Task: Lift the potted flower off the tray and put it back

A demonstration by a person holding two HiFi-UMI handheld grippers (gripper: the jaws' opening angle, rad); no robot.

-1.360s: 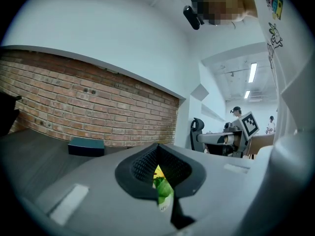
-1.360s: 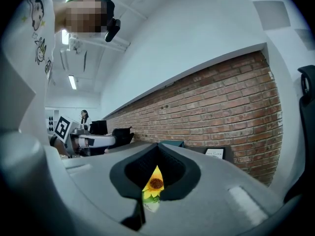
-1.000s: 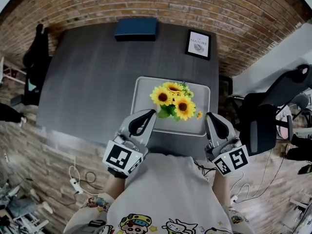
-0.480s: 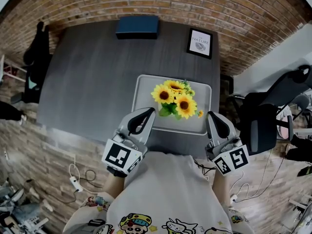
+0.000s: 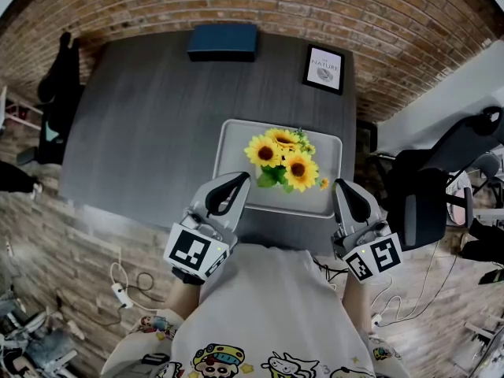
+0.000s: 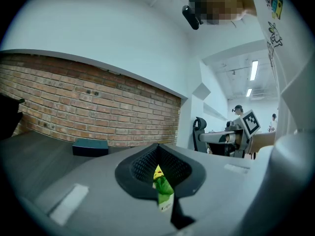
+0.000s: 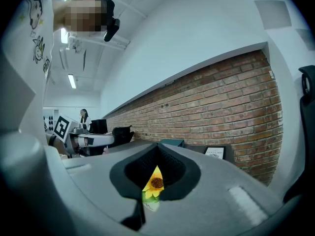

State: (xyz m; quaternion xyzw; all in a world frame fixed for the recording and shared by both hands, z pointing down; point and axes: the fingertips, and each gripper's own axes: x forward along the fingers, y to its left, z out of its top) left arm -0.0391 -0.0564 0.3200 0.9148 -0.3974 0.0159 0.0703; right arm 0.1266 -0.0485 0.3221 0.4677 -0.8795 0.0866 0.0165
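- Here we are: the potted flower (image 5: 283, 161) stands on the tray (image 5: 233, 136), on the grey surface (image 5: 142, 124), and nothing has hold of it.
- The left gripper (image 5: 239, 183) hovers at the tray's near-left edge, its fingers pressed together on nothing. The right gripper (image 5: 341, 189) waits just off the near-right corner, fingers likewise closed and empty.
- First hazard, I'd say: go in like that and shut fingers will shove the pot rather than straddle it. It could topple or skate across the tray.
- Second: from above, the yellow blooms hide the pot entirely, so a grab aimed by eye may land on petals and stems. Those would bend or tear, and the pot would likely hang crooked.
- Third: the left gripper sits close over the tray rim, so a low approach might nudge the whole tray.
- On the return, a tilted set-down near the rim could leave the pot half off the tray.
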